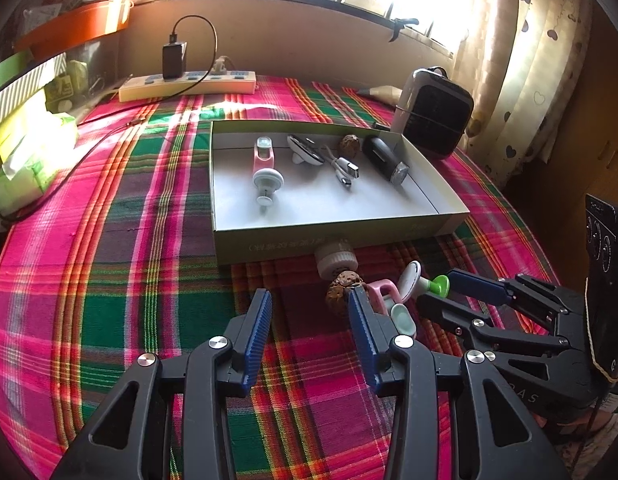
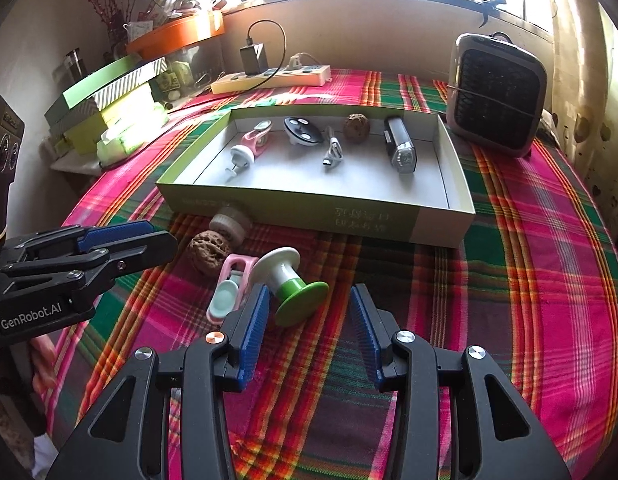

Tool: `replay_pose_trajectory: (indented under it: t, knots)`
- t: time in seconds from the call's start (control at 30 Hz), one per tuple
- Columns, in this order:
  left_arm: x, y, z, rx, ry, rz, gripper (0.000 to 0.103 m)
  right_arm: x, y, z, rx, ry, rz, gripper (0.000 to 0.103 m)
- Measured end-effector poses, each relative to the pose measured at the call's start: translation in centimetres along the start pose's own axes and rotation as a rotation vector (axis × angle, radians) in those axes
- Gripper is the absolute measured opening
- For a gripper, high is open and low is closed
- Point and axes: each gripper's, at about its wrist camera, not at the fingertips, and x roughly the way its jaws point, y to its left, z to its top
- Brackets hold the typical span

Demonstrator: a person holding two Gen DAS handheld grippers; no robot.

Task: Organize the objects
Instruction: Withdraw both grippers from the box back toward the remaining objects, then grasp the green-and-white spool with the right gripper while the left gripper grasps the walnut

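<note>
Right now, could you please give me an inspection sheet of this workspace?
Surface: plaid tablecloth, pink, green and red.
Job's things: shallow box holds a pink clip, round black piece, USB cable, walnut, black flashlight. Loose in front: walnut, ribbed cap, pink clip, green-and-white spool.
Clutter: stacked boxes, orange tray.
Grippers: left gripper open, empty; right gripper open, spool just ahead, not gripped.
Cables: power strip with charger plugged in.
Surroundings: small heater, window, curtain.
</note>
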Motion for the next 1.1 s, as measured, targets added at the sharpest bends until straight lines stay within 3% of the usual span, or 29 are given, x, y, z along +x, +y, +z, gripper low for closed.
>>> replay_pose_trajectory:
  t: [0.47,0.63,1.1]
  knots:
    - [1.0,-0.6,0.4,0.006,0.025,-0.041,0.041,1.9,0.3,0.6,-0.085,0.03,-0.018,0.044]
    - [1.8,-0.8,0.6,0.001,0.043,-0.059,0.042,2.1,0.6,0.7,-0.114,0.034,-0.019,0.051]
    - [3.2,-0.8,0.7,-0.018,0.072,-0.057,0.042,2.2,-0.4,0.9,-0.104,0.035,-0.061,0.051]
